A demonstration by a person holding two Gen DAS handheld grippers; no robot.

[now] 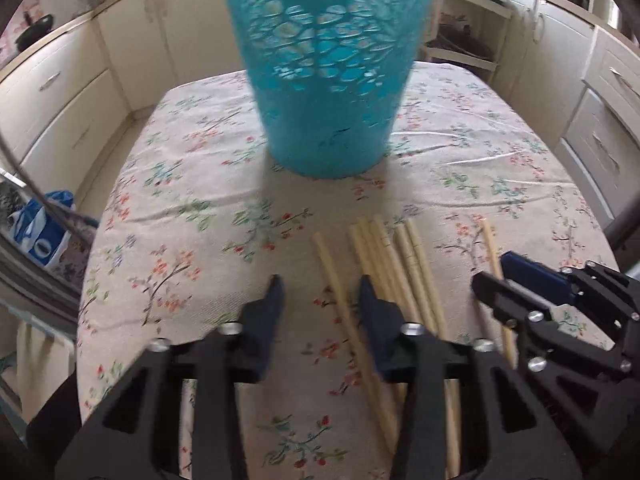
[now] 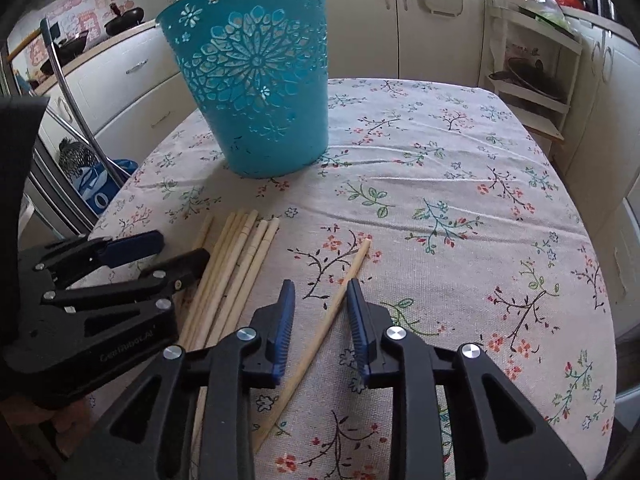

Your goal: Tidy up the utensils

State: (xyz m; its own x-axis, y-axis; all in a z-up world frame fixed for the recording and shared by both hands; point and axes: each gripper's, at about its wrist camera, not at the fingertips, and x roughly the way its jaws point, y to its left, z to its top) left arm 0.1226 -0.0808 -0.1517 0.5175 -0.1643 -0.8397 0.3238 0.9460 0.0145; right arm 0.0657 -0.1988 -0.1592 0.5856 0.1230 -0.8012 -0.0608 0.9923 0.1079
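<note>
Chopsticks on the cloth, and both grippers are down low over them. Furthest left, the left gripper hangs just above the floral tablecloth with its jaws standing wide and nothing between them; its right finger sits over the edge of the chopstick bundle, though whether it touches the sticks is hard to tell. That bundle, a loose sheaf of pale wooden sticks, lies flat on the counter and runs away from both cameras toward the far side. Beyond it, well back on the cloth, stands the teal basket, upright, its wall cut through with a flower pattern. Moving right, one lone chopstick lies apart from the bundle, angled across the cloth. The right gripper is straddling it, one blue-padded finger on either side, jaws parted at a moderate gap and not closed on the stick. From the left wrist view that right gripper shows at the right edge, just beside the bundle, with the single stick running under it.
</note>
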